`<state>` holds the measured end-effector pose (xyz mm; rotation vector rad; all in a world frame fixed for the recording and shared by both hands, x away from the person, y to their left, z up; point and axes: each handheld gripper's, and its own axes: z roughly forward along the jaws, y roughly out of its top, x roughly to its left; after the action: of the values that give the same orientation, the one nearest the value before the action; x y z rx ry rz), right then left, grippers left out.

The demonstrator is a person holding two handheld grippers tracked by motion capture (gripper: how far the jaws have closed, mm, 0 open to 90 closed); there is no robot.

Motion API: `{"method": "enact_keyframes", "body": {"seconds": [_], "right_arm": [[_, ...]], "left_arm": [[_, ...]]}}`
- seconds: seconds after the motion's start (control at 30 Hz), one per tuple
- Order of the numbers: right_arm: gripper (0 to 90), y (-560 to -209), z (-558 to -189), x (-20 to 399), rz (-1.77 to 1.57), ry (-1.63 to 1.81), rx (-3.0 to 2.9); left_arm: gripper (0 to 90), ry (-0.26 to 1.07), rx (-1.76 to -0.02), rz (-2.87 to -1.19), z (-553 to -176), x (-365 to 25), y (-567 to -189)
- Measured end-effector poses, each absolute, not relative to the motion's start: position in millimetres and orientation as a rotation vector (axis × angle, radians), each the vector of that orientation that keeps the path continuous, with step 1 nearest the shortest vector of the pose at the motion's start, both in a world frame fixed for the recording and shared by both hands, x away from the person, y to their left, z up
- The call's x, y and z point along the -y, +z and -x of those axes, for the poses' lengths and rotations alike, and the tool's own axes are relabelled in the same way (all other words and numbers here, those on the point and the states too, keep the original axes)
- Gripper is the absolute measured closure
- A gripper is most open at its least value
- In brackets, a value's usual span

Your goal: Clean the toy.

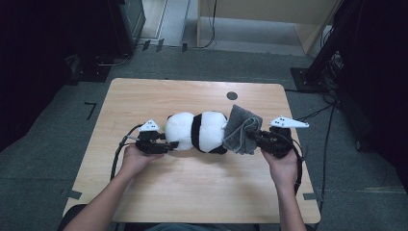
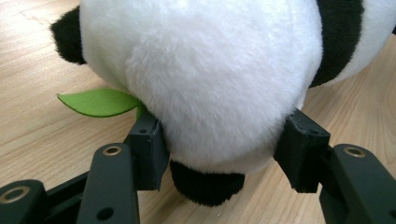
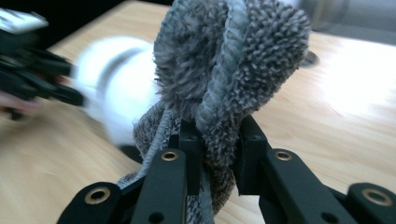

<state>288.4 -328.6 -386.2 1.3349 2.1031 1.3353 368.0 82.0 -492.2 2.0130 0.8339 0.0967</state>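
Note:
A black-and-white panda plush (image 1: pixel 197 131) lies on its side in the middle of the wooden table (image 1: pixel 192 192). My left gripper (image 1: pixel 168 144) is at its left end, and its pads (image 2: pixel 149 149) press into the white fur of the panda (image 2: pixel 210 70) from both sides. A green felt leaf (image 2: pixel 98 101) sticks out beside the left pad. At the plush's right end, my right gripper (image 1: pixel 255 137) is shut on a bunched grey towel (image 1: pixel 240 129). The towel (image 3: pixel 233 70) rises in folds from between the jaws of that gripper (image 3: pixel 219 158), with the blurred panda (image 3: pixel 116 84) behind it.
A small dark round disc (image 1: pixel 232 95) sits in the tabletop near the far edge. Cables (image 1: pixel 317 113) trail off the table's right side towards a dark stand. Dark equipment and a wooden unit stand on the floor beyond the table.

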Motion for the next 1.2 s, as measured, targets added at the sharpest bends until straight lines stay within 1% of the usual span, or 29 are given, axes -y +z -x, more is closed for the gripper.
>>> {"method": "enact_keyframes", "body": {"seconds": [0.17,0.33,0.43,0.73,0.87,1.03,1.2], "right_arm": [[77.6,-369,-282,307,-1.228,1.418,-2.148],[77.6,-354,-274,270,-1.086,1.429,-2.228],[77.5,-354,-271,248,-1.023,1.441,-2.285],[77.5,-380,-285,182,-0.906,1.403,-2.471],[77.6,-403,-302,163,-0.915,1.365,-2.519],[77.6,-433,-320,154,-0.990,1.250,-2.537],[77.5,-452,-325,164,-1.029,1.159,-2.525]], "left_arm": [[42.1,0.098,-0.836,-2.014,-368,-82,-492],[42.1,0.098,-0.834,-2.014,-368,-82,-492],[42.1,0.099,-0.834,-2.014,-368,-82,-492],[42.1,0.093,-0.840,-2.010,-368,-81,-491],[42.2,0.093,-0.840,-2.014,-368,-81,-491],[42.2,0.093,-0.839,-2.019,-368,-81,-491],[42.1,0.093,-0.836,-2.018,-369,-81,-491]]}}
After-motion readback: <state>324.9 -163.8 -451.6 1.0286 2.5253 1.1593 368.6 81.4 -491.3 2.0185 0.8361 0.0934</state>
